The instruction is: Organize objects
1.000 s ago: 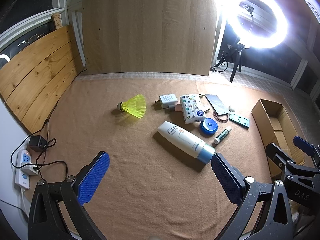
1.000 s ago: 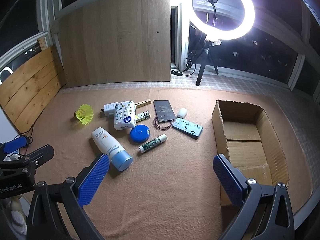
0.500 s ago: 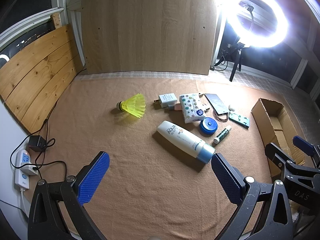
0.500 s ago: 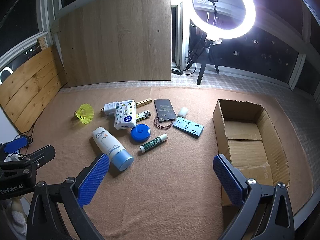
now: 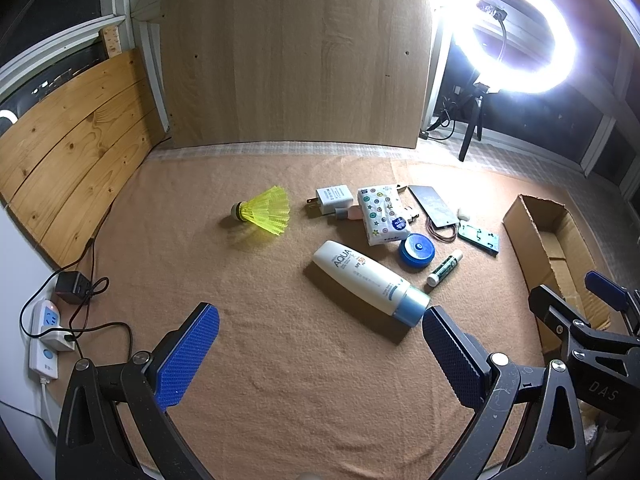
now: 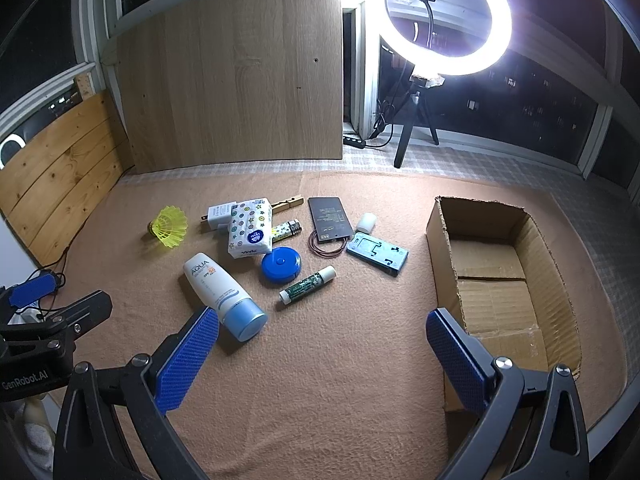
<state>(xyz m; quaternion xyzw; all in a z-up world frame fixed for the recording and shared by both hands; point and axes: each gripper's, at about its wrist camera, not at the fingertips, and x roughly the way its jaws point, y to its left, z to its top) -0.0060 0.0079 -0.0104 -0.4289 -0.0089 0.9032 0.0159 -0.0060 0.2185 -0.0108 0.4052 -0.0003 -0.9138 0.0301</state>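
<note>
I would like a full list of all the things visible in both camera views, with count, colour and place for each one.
Plastic shuttlecock: 1, yellow, far left on the cloth.
Wall charger: 1, white, behind the tissue pack.
Patterned tissue pack: 1, white, middle.
Sunscreen tube: 1, white with blue cap, lying nearest.
Round case: 1, blue, right of the tube.
Lip balm stick: 1, green and white.
Flat dark card: 1, black.
Cardboard box: 1, brown, right, open and empty.
Ring light: 1, white, at the back.
Left gripper: 1, black with blue pads, open.
Right gripper: 1, same colours, open.
</note>
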